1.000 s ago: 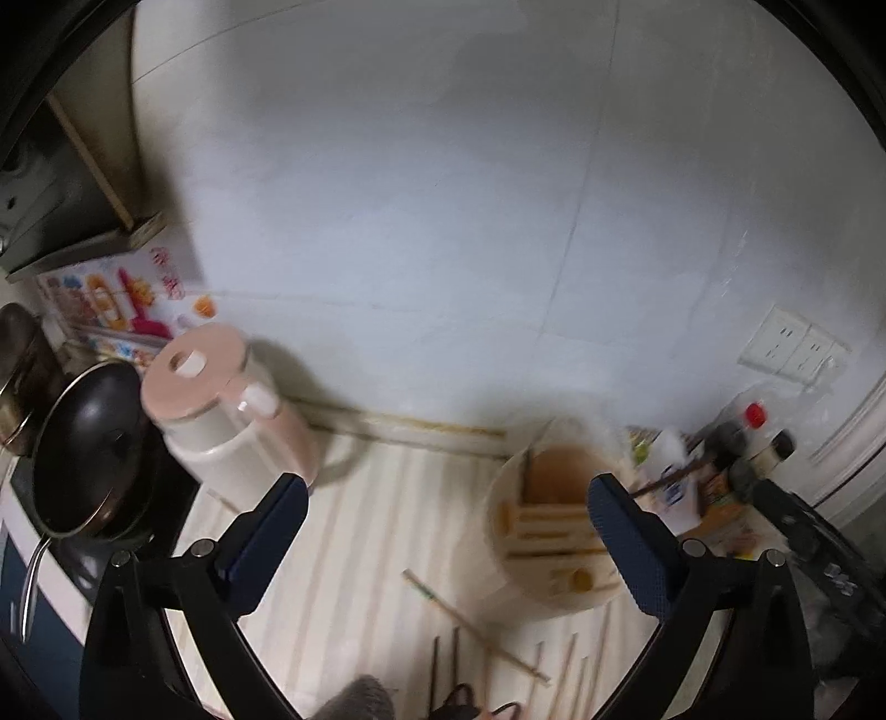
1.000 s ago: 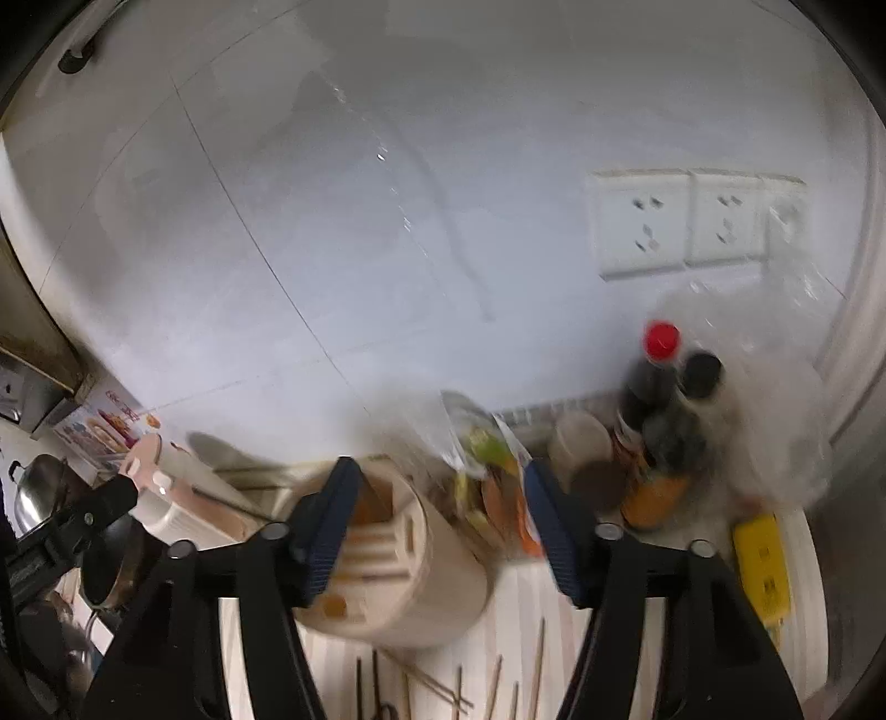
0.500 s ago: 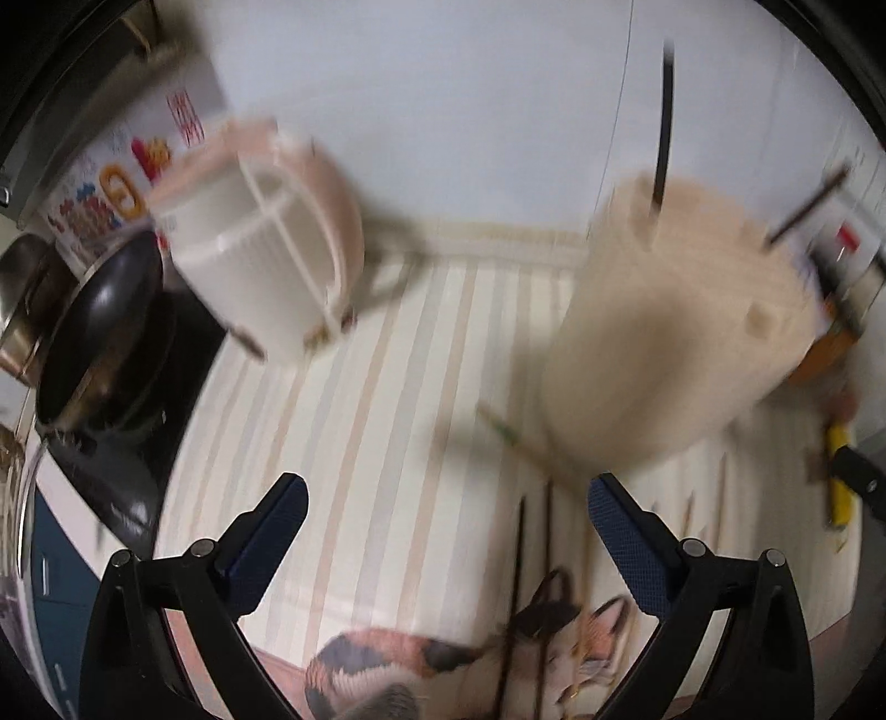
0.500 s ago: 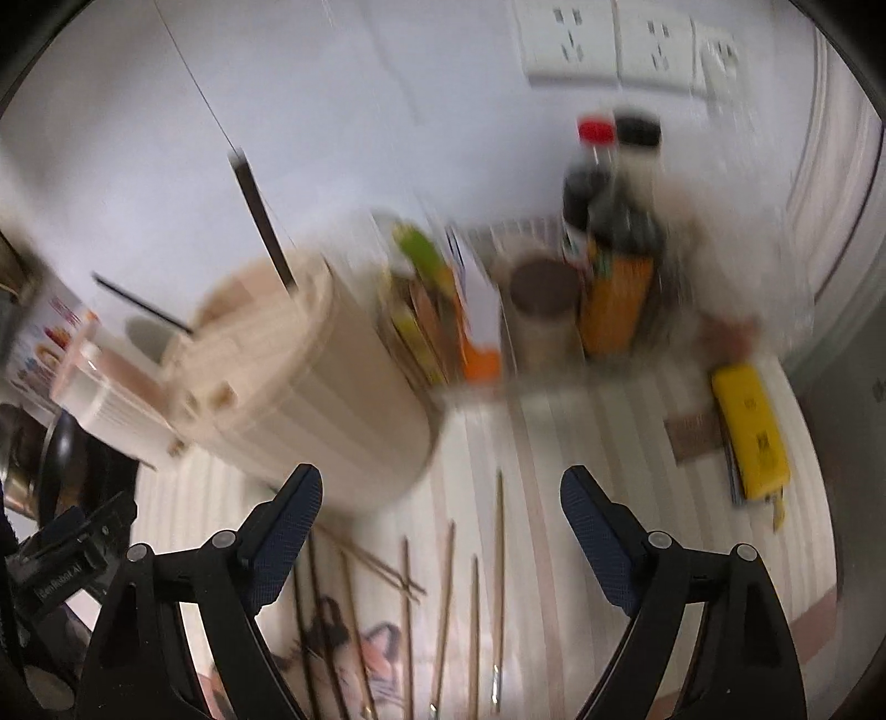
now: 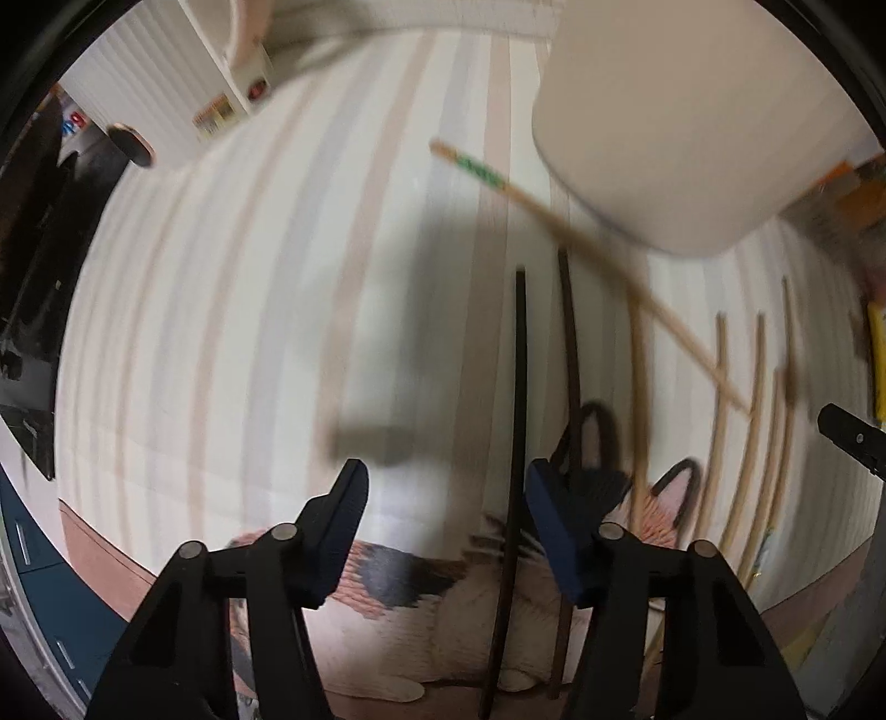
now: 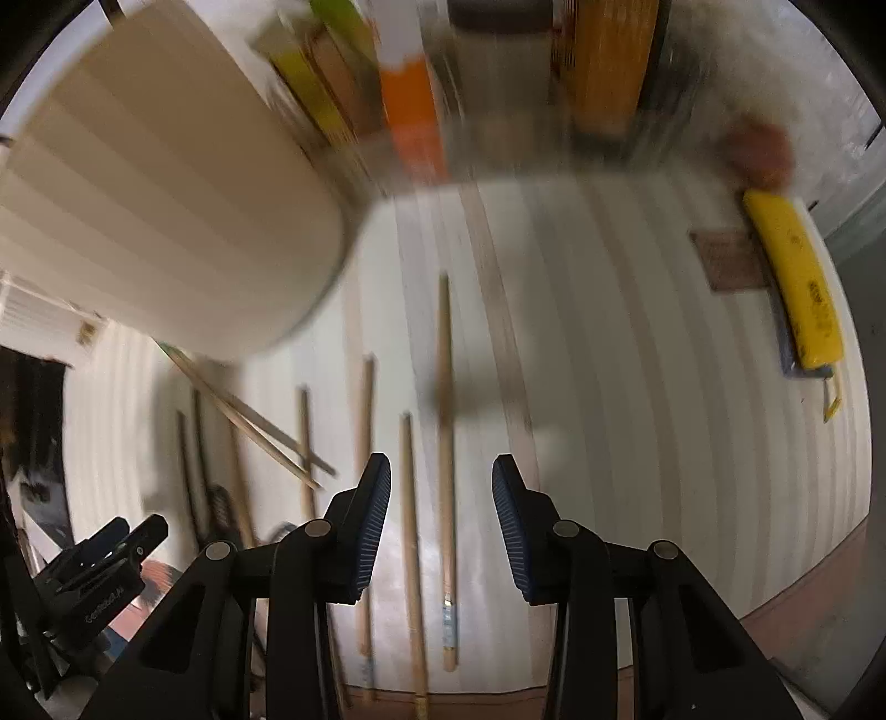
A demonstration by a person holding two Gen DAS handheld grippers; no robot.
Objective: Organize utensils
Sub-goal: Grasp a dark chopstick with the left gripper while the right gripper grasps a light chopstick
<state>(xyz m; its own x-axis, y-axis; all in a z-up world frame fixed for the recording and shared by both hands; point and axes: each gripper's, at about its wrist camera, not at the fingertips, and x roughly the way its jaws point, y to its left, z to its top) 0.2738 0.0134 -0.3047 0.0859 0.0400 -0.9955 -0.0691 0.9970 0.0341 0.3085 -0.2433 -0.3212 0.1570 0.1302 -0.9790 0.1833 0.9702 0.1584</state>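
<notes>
Several chopsticks lie loose on a striped mat (image 5: 232,310). In the left wrist view, my left gripper (image 5: 446,512) is open low over a black chopstick (image 5: 518,387), which runs between its fingers; a second dark chopstick (image 5: 573,360) lies just right, and a pale chopstick with green marks (image 5: 554,216) lies diagonally. In the right wrist view, my right gripper (image 6: 440,515) is open over two wooden chopsticks (image 6: 444,443) lying lengthwise between its fingers. The round beige utensil holder (image 5: 681,116) stands behind; it also shows in the right wrist view (image 6: 166,221).
Bottles and packets (image 6: 415,99) stand at the back. A yellow tool (image 6: 797,282) lies at the right. A pale kettle (image 5: 243,50) and a dark stove (image 5: 39,232) are at the left. More wooden chopsticks (image 5: 758,421) lie to the right.
Both grippers have dropped from facing the wall down close to the mat, over the chopsticks. Their jaws have narrowed but remain open.
</notes>
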